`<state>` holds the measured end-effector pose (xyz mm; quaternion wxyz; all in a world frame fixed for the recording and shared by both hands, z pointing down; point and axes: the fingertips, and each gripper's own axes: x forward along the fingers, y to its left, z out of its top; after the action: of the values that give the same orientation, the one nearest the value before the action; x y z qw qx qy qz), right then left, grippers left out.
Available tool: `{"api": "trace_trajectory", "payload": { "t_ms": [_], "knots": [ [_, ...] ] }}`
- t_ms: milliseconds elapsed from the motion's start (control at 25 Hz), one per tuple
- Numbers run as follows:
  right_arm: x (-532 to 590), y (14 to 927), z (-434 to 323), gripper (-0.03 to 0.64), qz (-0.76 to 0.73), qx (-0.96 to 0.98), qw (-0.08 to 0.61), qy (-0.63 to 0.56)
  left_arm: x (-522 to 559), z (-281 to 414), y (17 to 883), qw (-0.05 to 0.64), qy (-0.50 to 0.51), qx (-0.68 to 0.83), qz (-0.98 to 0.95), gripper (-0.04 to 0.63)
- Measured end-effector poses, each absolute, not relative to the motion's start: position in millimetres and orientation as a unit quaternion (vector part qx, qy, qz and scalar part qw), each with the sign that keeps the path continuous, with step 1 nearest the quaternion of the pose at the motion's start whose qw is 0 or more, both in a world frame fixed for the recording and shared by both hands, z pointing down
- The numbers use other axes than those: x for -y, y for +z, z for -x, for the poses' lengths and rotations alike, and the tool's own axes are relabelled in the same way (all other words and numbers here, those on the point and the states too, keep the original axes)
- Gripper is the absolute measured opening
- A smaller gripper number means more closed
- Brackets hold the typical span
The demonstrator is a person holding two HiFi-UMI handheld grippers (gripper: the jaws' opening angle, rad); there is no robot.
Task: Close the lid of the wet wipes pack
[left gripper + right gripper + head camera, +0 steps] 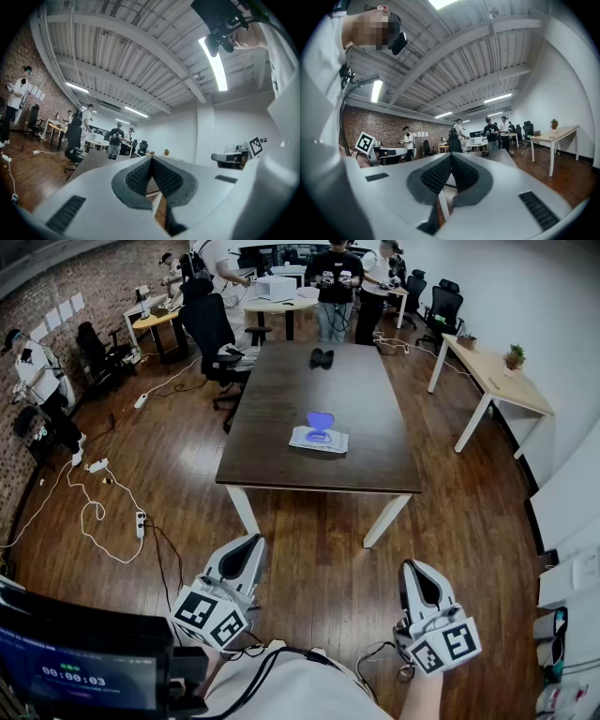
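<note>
Both clenched, empty: L claw [251, 542], R claw [413, 568]; wipes pack [318, 440] on table [281, 390], lid [320, 419] up.

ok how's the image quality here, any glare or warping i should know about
Head view: strong fisheye bend; the white wet wipes pack, blue lid up, is small but sharp. Left gripper view: the long ceiling strip light blows out white. Right gripper view: round black vignette, warped beams.
</note>
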<state>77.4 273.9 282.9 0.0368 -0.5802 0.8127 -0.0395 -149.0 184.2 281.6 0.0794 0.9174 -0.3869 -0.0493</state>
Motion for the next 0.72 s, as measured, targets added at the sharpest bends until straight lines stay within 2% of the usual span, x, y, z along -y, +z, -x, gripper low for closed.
{"api": "trace_trajectory", "payload": {
  "t_ms": [720],
  "knots": [
    [-288, 296, -111, 0.008, 0.556, -0.828, 0.037, -0.054, -202, 108, 295, 0.081, -0.037, 0.396, -0.914, -0.003]
  ]
}}
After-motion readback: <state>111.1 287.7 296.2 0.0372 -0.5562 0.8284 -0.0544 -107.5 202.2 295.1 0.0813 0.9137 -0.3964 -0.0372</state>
